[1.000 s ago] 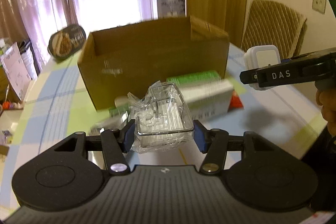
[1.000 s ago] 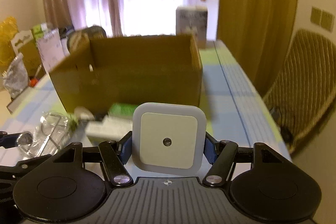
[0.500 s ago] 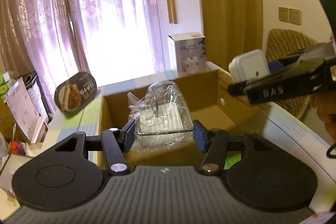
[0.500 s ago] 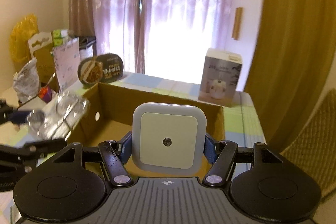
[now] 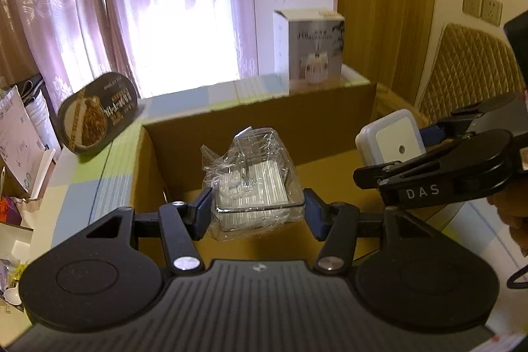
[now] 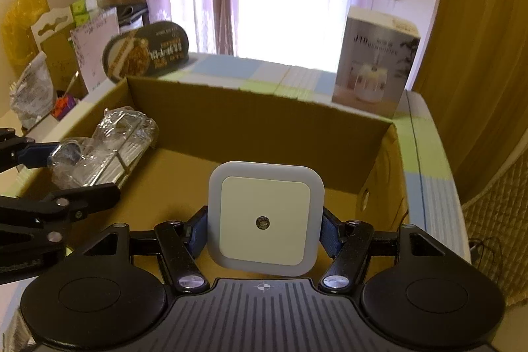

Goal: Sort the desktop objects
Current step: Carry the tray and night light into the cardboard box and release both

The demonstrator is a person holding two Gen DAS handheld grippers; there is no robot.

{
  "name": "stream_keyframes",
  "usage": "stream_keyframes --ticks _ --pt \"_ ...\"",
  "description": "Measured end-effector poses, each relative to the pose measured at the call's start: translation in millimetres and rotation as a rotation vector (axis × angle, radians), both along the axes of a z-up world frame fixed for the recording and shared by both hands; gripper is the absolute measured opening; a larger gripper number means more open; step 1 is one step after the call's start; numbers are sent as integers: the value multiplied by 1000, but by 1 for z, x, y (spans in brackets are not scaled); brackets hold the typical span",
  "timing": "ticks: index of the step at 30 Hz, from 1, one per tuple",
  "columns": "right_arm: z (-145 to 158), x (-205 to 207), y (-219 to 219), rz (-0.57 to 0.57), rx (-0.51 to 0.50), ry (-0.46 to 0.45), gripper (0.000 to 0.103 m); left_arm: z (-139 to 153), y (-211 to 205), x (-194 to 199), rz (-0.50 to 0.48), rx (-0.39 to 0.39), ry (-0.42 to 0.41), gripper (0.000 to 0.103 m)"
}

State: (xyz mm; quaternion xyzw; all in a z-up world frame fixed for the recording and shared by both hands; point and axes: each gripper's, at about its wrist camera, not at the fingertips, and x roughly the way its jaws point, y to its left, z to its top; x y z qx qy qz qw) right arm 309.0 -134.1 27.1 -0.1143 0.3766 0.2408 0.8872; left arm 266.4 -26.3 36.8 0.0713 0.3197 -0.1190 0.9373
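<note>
Both wrist views over cardboard box [image 5: 330,108]

Left tongs [image 5: 257,211]: matte black ribbed housing, two round side discs, silver pivot screws, blue finger pads [image 5: 202,213]. Right tongs [image 6: 264,231]: same build; white "DAS" lettering along one side in left wrist view.

Backlit by blown-out curtained window [image 5: 184,22], warm dim interior, fisheye bending at edges, slight motion blur

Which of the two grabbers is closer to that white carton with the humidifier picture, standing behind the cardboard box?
Right. The right gripper, clamping the night light, hangs over the cardboard box's right half, the humidifier carton's side. The left gripper, holding the wrapped clear box, is further left.
</note>
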Motion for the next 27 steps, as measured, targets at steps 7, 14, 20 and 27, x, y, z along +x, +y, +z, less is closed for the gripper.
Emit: stream_keyframes --ticks 7,14,20,27 --pt "-13 5 0 -6 -9 27 63 -17 -3 14 -1 11 40 52" --pt "-18 7 -1 -5 -15 36 63 -25 -5 18 -2 17 58 53" --pt "-20 6 -1 -8 -13 41 63 -20 -4 16 11 21 34 57" --pt "-19 3 0 -7 -11 32 63 -11 1 7 20 31 3 57"
